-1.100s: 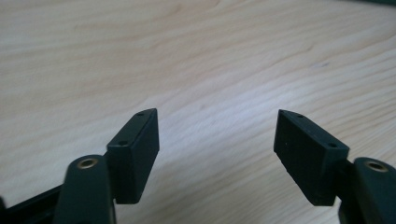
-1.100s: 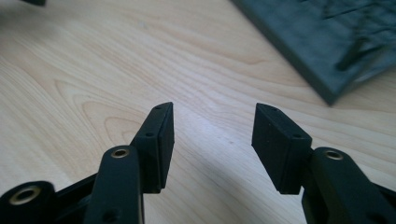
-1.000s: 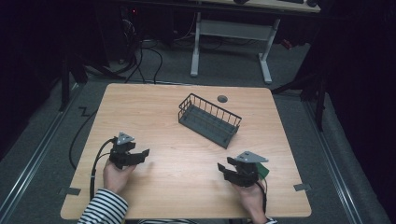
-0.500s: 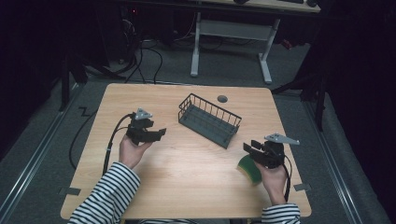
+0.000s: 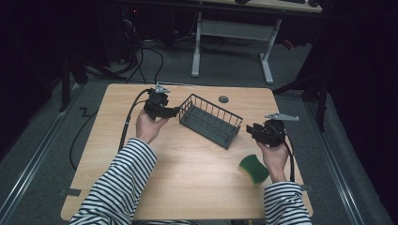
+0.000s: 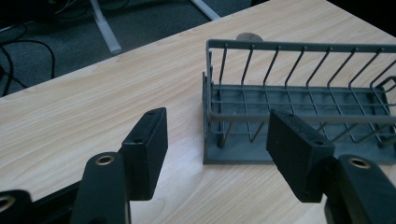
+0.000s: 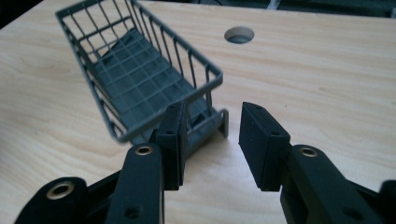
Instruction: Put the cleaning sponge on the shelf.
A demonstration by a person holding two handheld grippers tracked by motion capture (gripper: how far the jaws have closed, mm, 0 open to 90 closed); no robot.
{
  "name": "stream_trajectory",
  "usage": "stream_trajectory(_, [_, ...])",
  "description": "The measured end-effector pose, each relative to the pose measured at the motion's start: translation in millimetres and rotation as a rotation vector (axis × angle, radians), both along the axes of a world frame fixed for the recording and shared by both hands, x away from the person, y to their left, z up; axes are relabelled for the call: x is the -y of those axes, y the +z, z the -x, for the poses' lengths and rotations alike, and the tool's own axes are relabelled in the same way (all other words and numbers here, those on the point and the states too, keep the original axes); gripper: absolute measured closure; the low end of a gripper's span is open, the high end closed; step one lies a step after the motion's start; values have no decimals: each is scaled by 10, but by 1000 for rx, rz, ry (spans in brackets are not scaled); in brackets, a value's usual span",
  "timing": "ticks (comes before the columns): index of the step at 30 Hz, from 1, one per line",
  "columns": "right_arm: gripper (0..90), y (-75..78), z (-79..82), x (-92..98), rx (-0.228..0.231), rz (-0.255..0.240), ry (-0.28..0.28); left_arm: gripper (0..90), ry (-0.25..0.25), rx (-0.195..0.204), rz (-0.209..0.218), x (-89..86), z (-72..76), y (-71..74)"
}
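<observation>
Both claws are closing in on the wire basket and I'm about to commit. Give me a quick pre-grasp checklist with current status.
1. Left claw open: ok, jaws spread wide in the left gripper view.
2. Right claw open: ok, a clear gap between the jaws.
3. Left claw lined up on the wire basket: cannot tell; its end wall sits ahead, between the jaws, but not yet inside them.
4. Right claw lined up: not ok; the basket's near corner lies behind one jaw rather than in the gap.
5. Basket empty: ok, nothing inside it.
6. Green sponge out of the way: ok, it lies on the table beside the right wrist, apart from the basket.
</observation>
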State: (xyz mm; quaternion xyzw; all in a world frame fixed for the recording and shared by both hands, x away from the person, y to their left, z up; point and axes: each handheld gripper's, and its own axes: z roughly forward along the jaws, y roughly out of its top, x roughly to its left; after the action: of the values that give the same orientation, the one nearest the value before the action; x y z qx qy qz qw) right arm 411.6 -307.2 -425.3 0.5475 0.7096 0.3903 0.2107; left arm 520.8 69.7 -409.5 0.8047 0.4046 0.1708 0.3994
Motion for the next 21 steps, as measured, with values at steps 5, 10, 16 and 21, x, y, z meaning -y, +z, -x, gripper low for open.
stream_trajectory(5, [632, 40, -170, -39, 2, 11, -13, 414, 14, -19, -30, 141, -157, -47])
stream_trajectory(10, [629, 0, -349, -90, -15, 20, -38, 438, 45, -35, -12, 181, -274, -118])
stream_trajectory(16, [624, -87, -498, -123, -34, 17, -69, 459, 62, -36, -47, 208, -351, -202])
stream_trajectory(21, [634, -93, -583, -173, -56, 37, -75, 515, 59, -48, -30, 221, -406, -245])
